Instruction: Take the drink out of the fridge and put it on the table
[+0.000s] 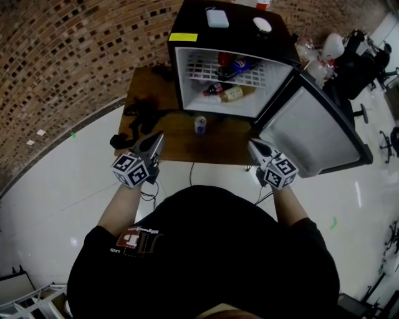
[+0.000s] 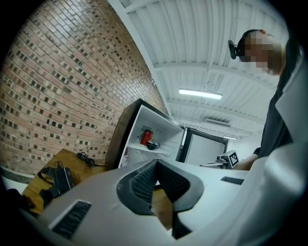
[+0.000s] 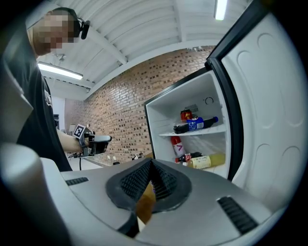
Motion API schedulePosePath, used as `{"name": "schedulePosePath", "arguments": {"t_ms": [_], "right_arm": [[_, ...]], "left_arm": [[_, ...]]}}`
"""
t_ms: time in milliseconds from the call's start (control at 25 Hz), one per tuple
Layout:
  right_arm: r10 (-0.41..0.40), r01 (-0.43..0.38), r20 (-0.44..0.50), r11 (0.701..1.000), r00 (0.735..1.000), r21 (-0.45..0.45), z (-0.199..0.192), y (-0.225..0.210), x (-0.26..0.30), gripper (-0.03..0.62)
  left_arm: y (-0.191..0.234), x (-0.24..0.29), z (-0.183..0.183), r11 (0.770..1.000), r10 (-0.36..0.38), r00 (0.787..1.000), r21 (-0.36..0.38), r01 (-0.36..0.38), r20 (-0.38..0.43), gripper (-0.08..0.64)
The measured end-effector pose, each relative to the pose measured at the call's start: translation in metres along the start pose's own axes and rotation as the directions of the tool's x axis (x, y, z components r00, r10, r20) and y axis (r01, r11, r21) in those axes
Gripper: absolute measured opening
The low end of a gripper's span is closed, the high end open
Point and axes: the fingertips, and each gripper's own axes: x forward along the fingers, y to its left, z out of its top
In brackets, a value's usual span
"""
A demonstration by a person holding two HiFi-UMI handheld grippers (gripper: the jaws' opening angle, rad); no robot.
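Note:
A small black fridge [image 1: 187,37] stands open on a wooden table [image 1: 177,146]. A drink can [image 1: 200,124] stands upright on the table just in front of it. Inside, a red can [image 3: 186,115] and a dark blue-labelled bottle [image 3: 196,124] lie on the upper shelf, and a yellowish bottle [image 3: 209,161] lies on the bottom. My left gripper [image 1: 159,136] [image 2: 155,164] hovers at the table's near edge, shut and empty, left of the can. My right gripper [image 1: 252,144] [image 3: 150,162] is also shut and empty, near the door's hinge side.
The fridge door [image 1: 312,131] swings out to the right past the table edge. Black cables and an adapter [image 1: 140,118] lie on the table's left part. Two white items [image 1: 217,17] sit on the fridge top. Office chairs [image 1: 368,62] stand at the far right.

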Motion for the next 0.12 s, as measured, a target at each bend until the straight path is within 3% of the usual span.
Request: {"name": "schedulePosePath", "arguments": {"t_ms": [120], "right_arm": [[-0.002,0.002,0.001,1.0,1.0,0.002,-0.0008,-0.0006,0.001,0.011]], "left_arm": [[0.0007,0.0,0.0012,1.0,-0.003,1.0,-0.002,0.003,0.006,0.005]]}}
